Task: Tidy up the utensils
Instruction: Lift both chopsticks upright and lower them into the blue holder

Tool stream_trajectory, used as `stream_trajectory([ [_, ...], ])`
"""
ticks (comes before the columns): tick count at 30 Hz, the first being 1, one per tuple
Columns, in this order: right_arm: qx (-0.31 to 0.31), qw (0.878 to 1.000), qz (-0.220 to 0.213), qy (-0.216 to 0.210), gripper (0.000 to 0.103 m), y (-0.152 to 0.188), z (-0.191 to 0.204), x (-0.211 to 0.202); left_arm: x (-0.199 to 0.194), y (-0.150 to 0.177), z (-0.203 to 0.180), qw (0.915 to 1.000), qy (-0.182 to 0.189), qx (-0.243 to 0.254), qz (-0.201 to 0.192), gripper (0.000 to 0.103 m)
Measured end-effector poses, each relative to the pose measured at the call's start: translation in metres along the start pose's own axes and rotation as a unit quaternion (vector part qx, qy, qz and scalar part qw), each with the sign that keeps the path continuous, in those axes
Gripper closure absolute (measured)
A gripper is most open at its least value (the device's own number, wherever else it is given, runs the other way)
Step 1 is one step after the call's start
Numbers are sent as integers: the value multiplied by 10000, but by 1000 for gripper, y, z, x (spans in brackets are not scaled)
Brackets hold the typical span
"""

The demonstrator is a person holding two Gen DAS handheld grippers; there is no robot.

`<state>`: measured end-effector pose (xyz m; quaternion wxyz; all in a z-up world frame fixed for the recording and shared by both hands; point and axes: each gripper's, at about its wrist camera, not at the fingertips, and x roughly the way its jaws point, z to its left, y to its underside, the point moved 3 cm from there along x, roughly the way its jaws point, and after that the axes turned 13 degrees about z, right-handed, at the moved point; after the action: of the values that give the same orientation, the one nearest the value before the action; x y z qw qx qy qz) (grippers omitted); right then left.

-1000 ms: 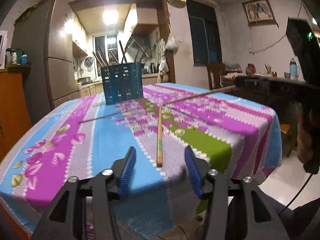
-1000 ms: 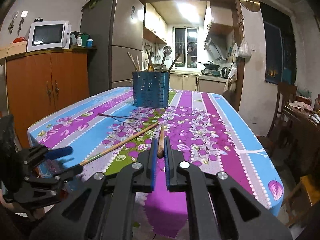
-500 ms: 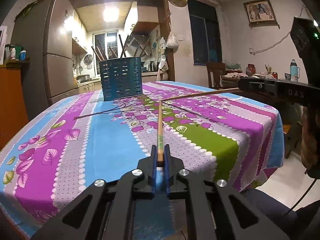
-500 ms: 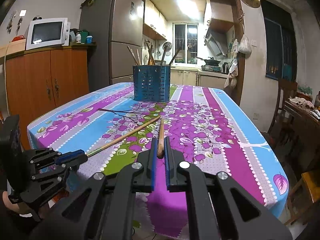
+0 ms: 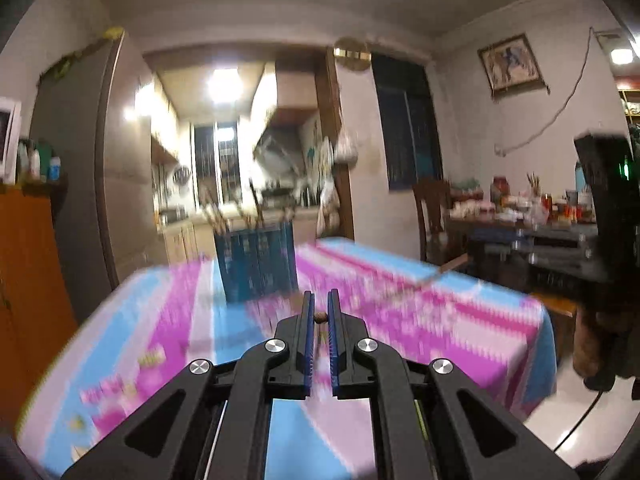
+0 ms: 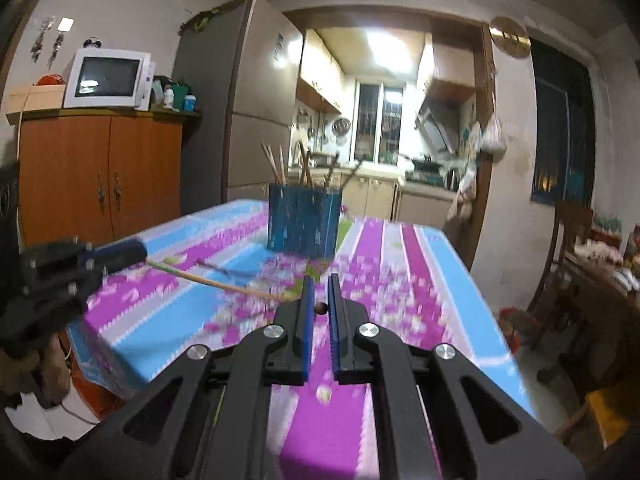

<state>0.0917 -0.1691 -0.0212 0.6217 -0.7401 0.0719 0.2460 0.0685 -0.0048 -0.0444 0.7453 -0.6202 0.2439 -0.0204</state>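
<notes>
The left gripper [image 5: 319, 317] is clamped on one chopstick [image 5: 319, 317], and the right gripper [image 6: 321, 308] on a second chopstick [image 6: 321, 308], both above the near part of the striped tablecloth [image 6: 376, 264]. The blue utensil holder [image 6: 303, 222] stands at the table's far end, with sticks in it.

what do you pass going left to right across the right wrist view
left gripper holding a chopstick → wooden cabinet with the microwave on top → fridge → blue utensil holder → right gripper shut on its chopstick → dark window → wooden chair
</notes>
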Motion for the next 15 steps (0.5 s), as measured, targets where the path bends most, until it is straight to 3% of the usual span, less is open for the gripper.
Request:
stream_trajectory([
  [5,-103,9997,-74,-185,98,-38,-11,5,10,-51,11,9998,94,74,-180,95],
  [15,35,9959,522,-737,98,-113,-37,58,65,-124,47,9990,318,-123,285,95],
])
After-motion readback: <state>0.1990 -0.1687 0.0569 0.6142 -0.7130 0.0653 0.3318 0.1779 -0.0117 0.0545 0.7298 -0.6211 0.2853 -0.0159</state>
